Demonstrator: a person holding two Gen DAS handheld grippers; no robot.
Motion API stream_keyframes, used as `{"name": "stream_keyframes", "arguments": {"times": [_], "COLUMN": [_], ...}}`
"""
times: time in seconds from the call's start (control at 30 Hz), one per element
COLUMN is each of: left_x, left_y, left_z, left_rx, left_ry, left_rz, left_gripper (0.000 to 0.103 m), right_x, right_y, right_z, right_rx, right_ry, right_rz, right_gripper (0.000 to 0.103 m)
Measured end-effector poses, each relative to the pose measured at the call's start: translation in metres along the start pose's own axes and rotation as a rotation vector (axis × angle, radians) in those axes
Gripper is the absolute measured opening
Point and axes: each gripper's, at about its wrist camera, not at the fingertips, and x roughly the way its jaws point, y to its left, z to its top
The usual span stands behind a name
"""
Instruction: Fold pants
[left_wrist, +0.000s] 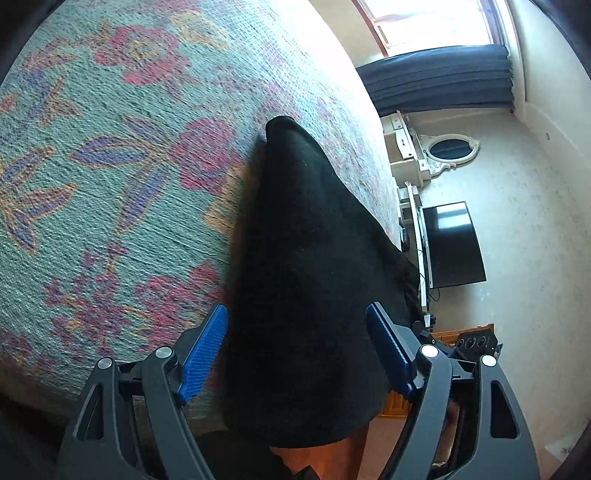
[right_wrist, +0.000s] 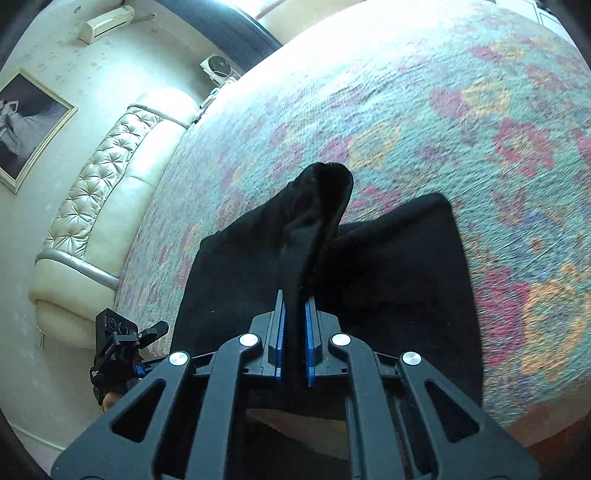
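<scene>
The black pants (left_wrist: 306, 266) lie on the floral bedspread (left_wrist: 110, 155), draped over the bed's near edge. My left gripper (left_wrist: 297, 347) is open, its blue pads on either side of the cloth without pinching it. In the right wrist view the pants (right_wrist: 391, 273) spread flat, with a raised fold (right_wrist: 317, 206) pulled up from them. My right gripper (right_wrist: 295, 332) is shut on that fold of the pants, between its blue pads. The left gripper (right_wrist: 122, 347) shows at the lower left of the right wrist view, off the bed's edge.
The bedspread (right_wrist: 443, 110) covers the whole bed. A padded cream headboard (right_wrist: 103, 192) stands at the left. A television (left_wrist: 452, 243), a white dresser with an oval mirror (left_wrist: 448, 147) and a dark curtain (left_wrist: 439, 81) are by the far wall. Orange wooden floor (left_wrist: 314, 454) lies below the bed edge.
</scene>
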Motion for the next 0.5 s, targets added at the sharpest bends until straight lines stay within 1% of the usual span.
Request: {"name": "stream_keyframes", "arguments": {"times": [0.07, 0.17, 0.23, 0.3, 0.4, 0.47, 0.5], "left_x": [0.005, 0.016, 0.023, 0.025, 0.03, 0.029, 0.028], "left_y": [-0.006, -0.01, -0.009, -0.007, -0.003, 0.001, 0.001], "left_z": [0.0, -0.002, -0.004, -0.006, -0.009, -0.009, -0.009], "left_rx": [0.016, 0.02, 0.021, 0.02, 0.002, -0.006, -0.009], "left_ry": [0.006, 0.026, 0.039, 0.048, 0.059, 0.055, 0.053], "left_rz": [-0.008, -0.009, -0.003, 0.008, 0.012, -0.001, -0.007], "left_gripper": [0.076, 0.076, 0.076, 0.076, 0.076, 0.076, 0.076], "right_x": [-0.012, -0.013, -0.005, 0.004, 0.003, -0.005, -0.011], "right_y": [-0.009, -0.041, -0.062, -0.079, -0.093, -0.1, -0.103], "right_z": [0.001, -0.004, -0.011, -0.018, -0.023, -0.024, -0.024], "right_rx": [-0.017, 0.045, 0.075, 0.102, 0.153, 0.201, 0.22], "right_ry": [-0.019, -0.009, 0.007, 0.027, 0.009, 0.004, -0.007], "right_rz": [-0.052, -0.1, -0.138, -0.137, -0.066, -0.003, 0.015], "right_gripper": [0.007, 0.007, 0.006, 0.005, 0.006, 0.017, 0.036]}}
